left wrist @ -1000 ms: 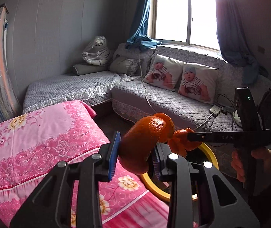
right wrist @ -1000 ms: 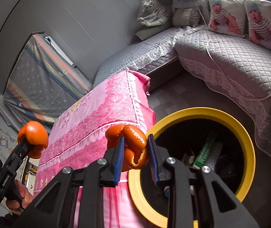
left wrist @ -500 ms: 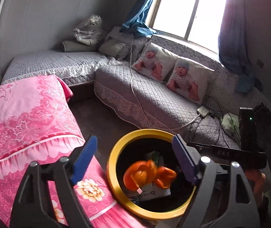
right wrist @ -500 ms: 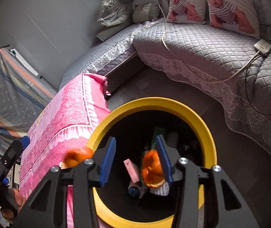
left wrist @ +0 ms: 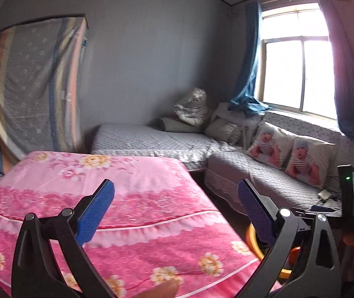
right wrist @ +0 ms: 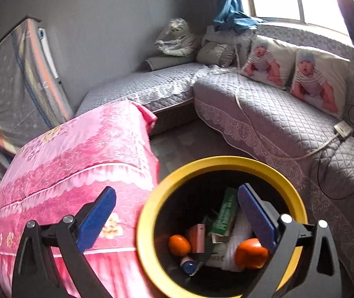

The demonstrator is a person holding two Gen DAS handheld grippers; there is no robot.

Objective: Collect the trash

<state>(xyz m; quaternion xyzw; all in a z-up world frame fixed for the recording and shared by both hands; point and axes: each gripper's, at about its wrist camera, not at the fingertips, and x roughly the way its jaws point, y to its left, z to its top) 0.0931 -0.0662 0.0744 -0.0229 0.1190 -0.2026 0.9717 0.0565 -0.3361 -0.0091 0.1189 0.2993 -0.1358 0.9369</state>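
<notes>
Grey walls and a quilted grey sofa (right wrist: 271, 114) frame a low table under a pink flowered cloth (left wrist: 137, 193), with a yellow-rimmed bin (right wrist: 149, 198) standing just beside the table's corner. Inside the bin lie two pieces of orange peel (right wrist: 179, 244), a green carton (right wrist: 226, 213) and a pink box (right wrist: 198, 237). Both the left gripper (left wrist: 175, 203) over the cloth and the right gripper (right wrist: 177, 206) over the bin are opening wide, jaws far apart with nothing between them.

bin (right wrist: 149, 193): smooth glossy yellow rim | bedcover (right wrist: 77, 154): pink floral cloth (faint sheen) | sofa cover (right wrist: 271, 116): quilted grey cloth
</notes>
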